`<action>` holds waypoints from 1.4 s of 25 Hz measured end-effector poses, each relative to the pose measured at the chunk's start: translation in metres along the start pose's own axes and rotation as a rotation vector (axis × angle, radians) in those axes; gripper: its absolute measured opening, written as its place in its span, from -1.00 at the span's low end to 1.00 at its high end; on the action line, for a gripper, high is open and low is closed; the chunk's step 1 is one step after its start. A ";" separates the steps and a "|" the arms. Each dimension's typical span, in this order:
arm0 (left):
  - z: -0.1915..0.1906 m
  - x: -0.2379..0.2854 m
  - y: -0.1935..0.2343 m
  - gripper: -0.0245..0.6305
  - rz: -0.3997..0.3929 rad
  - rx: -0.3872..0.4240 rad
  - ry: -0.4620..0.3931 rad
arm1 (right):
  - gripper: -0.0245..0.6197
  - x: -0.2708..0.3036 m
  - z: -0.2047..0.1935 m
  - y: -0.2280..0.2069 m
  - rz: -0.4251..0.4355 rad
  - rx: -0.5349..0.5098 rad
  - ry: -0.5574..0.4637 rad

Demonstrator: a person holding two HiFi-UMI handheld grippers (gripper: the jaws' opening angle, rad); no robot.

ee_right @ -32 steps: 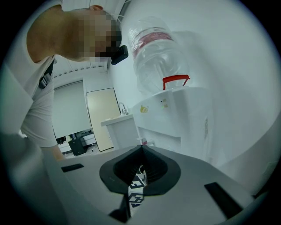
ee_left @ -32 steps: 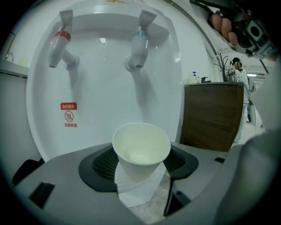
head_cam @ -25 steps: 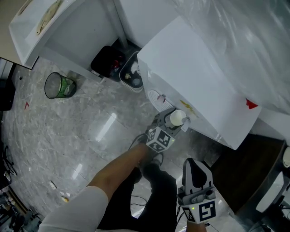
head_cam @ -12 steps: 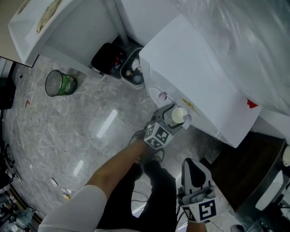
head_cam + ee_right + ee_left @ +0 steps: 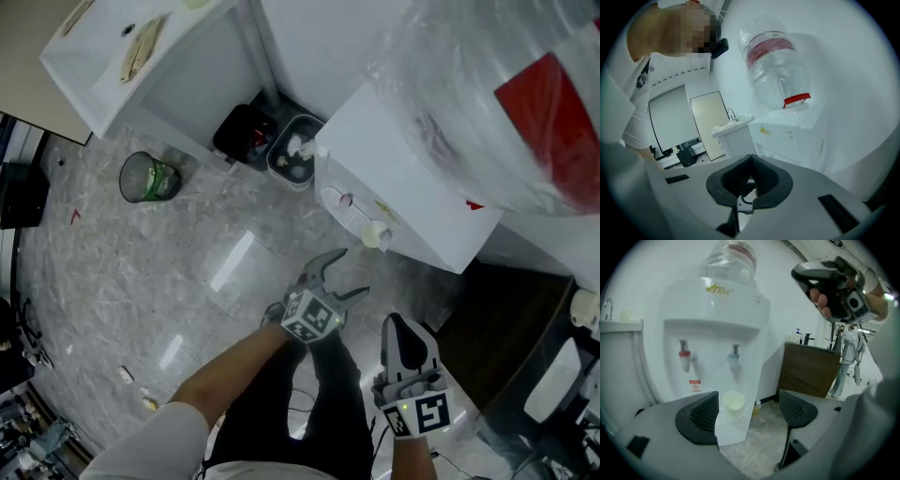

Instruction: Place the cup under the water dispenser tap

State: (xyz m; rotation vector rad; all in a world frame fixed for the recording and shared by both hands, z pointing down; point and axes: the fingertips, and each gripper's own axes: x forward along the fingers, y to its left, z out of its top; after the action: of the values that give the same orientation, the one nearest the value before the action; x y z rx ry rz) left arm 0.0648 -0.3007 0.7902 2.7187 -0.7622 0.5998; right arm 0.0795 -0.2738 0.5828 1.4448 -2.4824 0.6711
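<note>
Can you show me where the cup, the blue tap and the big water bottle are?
cup (image 5: 733, 401): left gripper view, on its open inside.
blue tap (image 5: 734, 361): left gripper view, on its spout.
water bottle (image 5: 780, 84): right gripper view, on its clear side.

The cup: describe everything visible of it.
The cup is small, pale cream, paper or thin plastic by its look, upright with its open mouth up, seemingly empty. It stands on the ribbed drip tray of the white water dispenser, below the blue tap. Only the tray touches it; the open left claw is apart.
</note>
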 end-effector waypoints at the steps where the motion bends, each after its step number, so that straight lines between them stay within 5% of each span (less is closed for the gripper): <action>1: 0.015 -0.012 -0.005 0.26 -0.005 0.004 -0.005 | -0.87 -0.003 0.006 0.003 -0.007 0.002 -0.005; 10: 0.175 -0.119 -0.061 0.20 -0.050 0.012 -0.105 | -0.88 -0.061 0.070 0.040 -0.043 -0.003 -0.019; 14: 0.234 -0.170 -0.084 -0.34 -0.044 -0.034 -0.145 | -0.87 -0.101 0.109 0.062 -0.049 -0.014 -0.052; 18: 0.280 -0.213 -0.099 -0.52 -0.016 -0.091 -0.175 | -0.88 -0.133 0.137 0.080 -0.050 -0.028 -0.075; 23: 0.326 -0.261 -0.122 -0.91 0.027 -0.102 -0.185 | -0.88 -0.160 0.163 0.112 -0.032 -0.051 -0.089; 35: 0.366 -0.299 -0.148 -0.91 0.050 -0.088 -0.242 | -0.88 -0.176 0.193 0.135 -0.035 -0.115 -0.118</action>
State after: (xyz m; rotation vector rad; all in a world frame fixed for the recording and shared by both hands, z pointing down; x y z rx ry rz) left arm 0.0293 -0.1733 0.3130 2.7275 -0.8924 0.2412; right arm 0.0642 -0.1717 0.3074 1.5218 -2.5301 0.4411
